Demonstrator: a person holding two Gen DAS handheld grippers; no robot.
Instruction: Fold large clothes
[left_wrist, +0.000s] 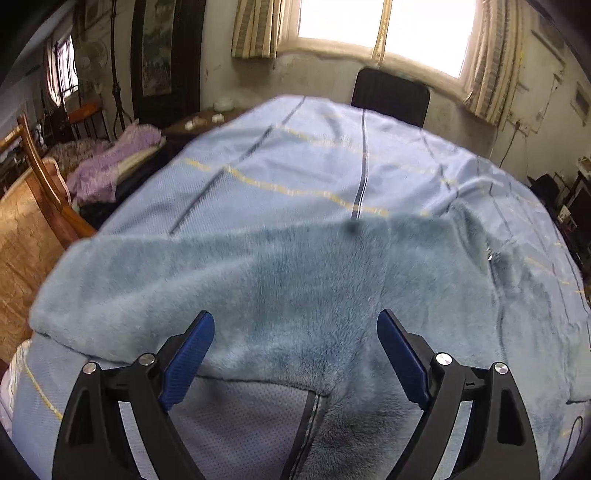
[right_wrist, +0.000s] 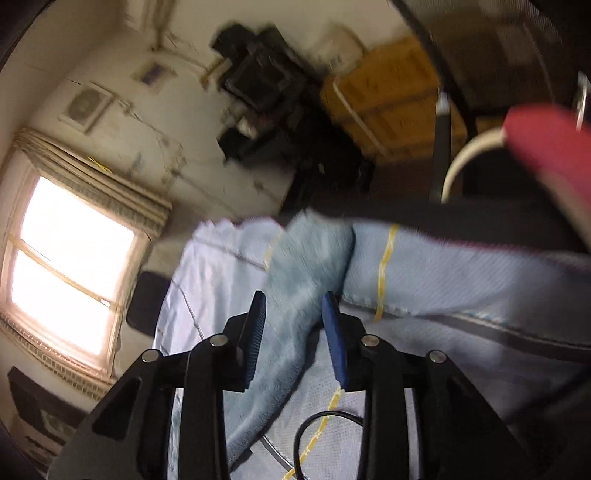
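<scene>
- Nearest me in the left wrist view, my left gripper (left_wrist: 295, 354) hangs with its jaws spread wide and nothing between them, just above the near edge of the fleece garment (left_wrist: 280, 280).
- In the right wrist view, my right gripper (right_wrist: 293, 332) has a narrow fold of the same garment (right_wrist: 295, 295) running between its pads (right_wrist: 255, 332). The jaws stand part-closed, but blur hides whether they press the cloth, so I cannot tell if it is pinched. The camera is tilted and the fold appears raised off the bed.
- A black cable (right_wrist: 317, 424) loops on the cover just below this gripper; I judge it a snag risk.
- The garment lies spread on the blue bed cover (left_wrist: 295, 158), fleece side up. At the near edge a perforated lining (left_wrist: 240, 417) shows, with a dark seam or zip running away from me.
- Handling, as I judge it: soft, limp, bulky, moderately heavy for cloth. It will sag and drape from any hold, and the plush pile may slide in a shallow pinch. Best taken deep at hems, corners or seams, both grippers well apart.
- Orientation: the long axis appears to run left to right across the bed; a zip pull (left_wrist: 491, 257) shows toward the right. Which end is the collar I cannot tell.
- Beyond the bed stand a dark chair back (left_wrist: 391, 96) and a bright window (left_wrist: 380, 29).
</scene>
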